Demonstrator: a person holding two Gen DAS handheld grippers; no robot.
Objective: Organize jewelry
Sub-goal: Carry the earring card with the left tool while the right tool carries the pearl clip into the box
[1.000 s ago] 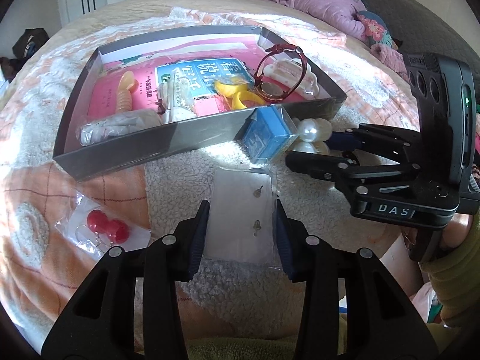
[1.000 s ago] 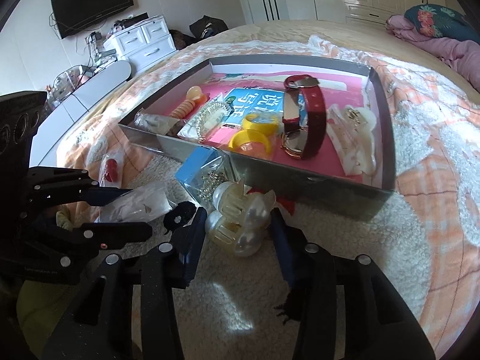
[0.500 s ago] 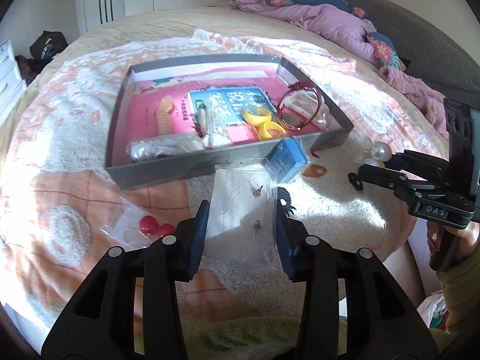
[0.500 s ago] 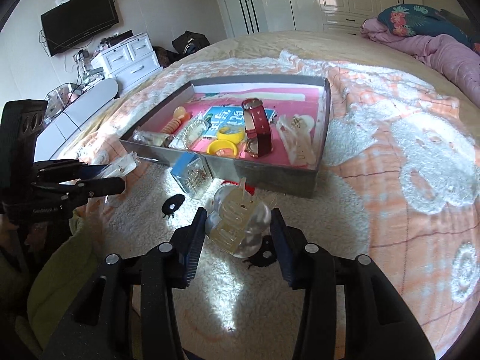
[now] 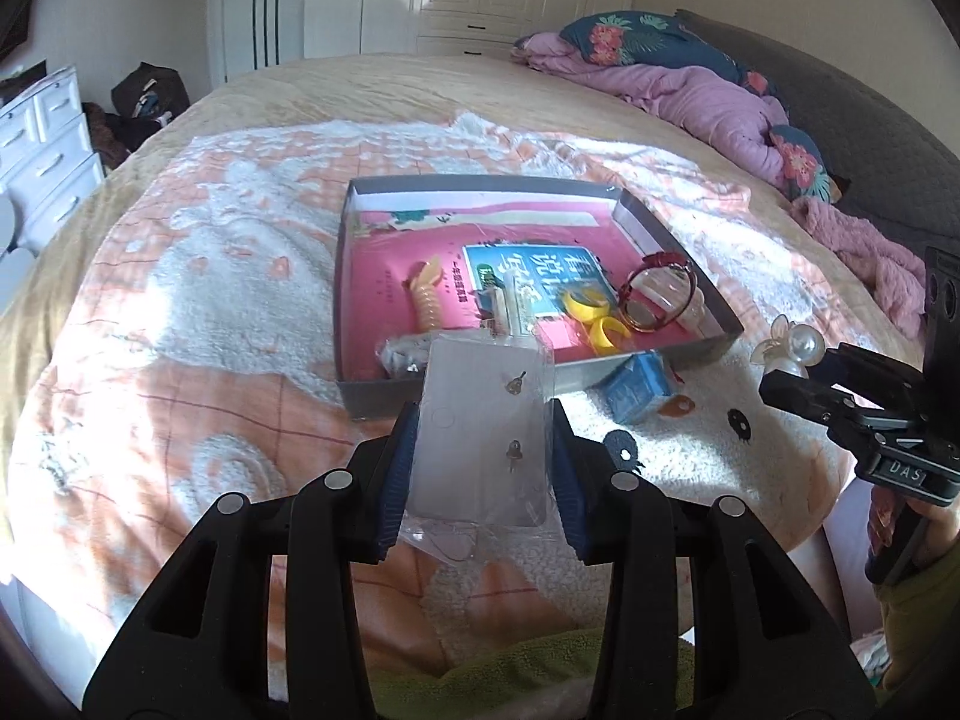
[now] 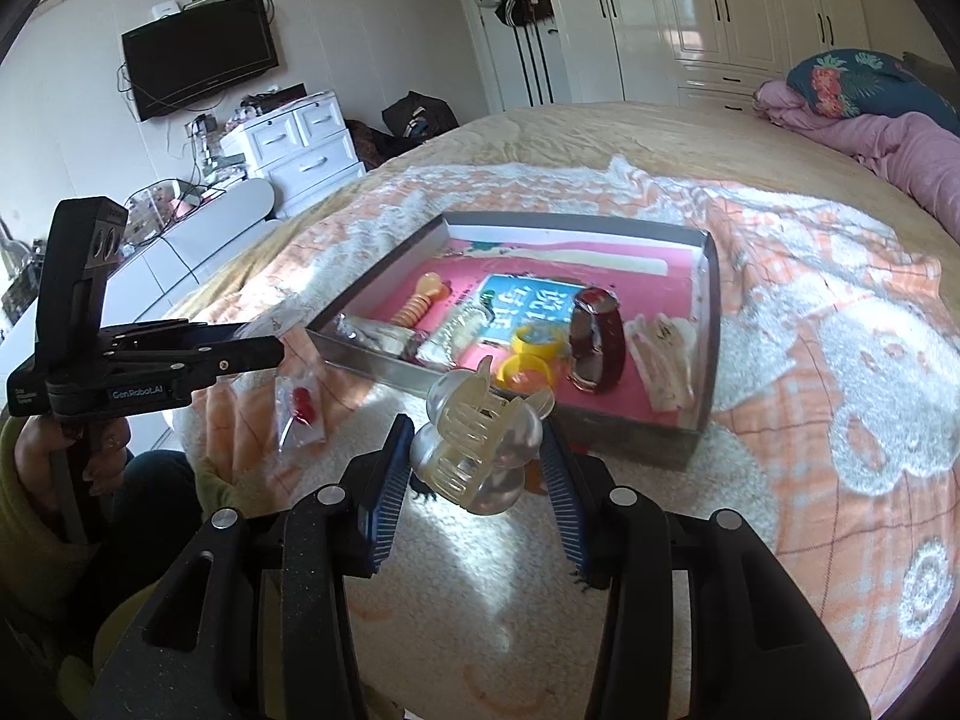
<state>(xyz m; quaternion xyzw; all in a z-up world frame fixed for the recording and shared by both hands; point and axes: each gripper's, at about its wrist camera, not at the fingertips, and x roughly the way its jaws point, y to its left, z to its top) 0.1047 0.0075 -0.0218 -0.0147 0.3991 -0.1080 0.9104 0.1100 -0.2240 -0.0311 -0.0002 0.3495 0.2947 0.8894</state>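
My left gripper (image 5: 483, 468) is shut on a clear plastic bag of small earrings (image 5: 483, 438), held above the bed in front of the grey tray (image 5: 354, 276). My right gripper (image 6: 480, 474) is shut on a pearly hair claw clip (image 6: 480, 450), also raised, near the tray's front wall (image 6: 630, 426). The tray holds a red watch (image 6: 597, 336), yellow rings (image 6: 534, 354), an orange spiral hair tie (image 5: 426, 300), a white clip (image 6: 660, 360) and a blue-pink card. The right gripper shows in the left wrist view (image 5: 792, 369); the left one in the right wrist view (image 6: 264, 345).
A blue box (image 5: 636, 387), black flower pieces (image 5: 621, 447) and a bag with red bead earrings (image 6: 300, 408) lie on the fleece blanket before the tray. Pink bedding (image 5: 720, 96) is at the far right; white drawers (image 6: 294, 144) stand beyond the bed.
Both grippers have lifted up and back from the blanket with their items, so the tray now looks smaller and farther. The earring bag and the claw clip left the bed surface.
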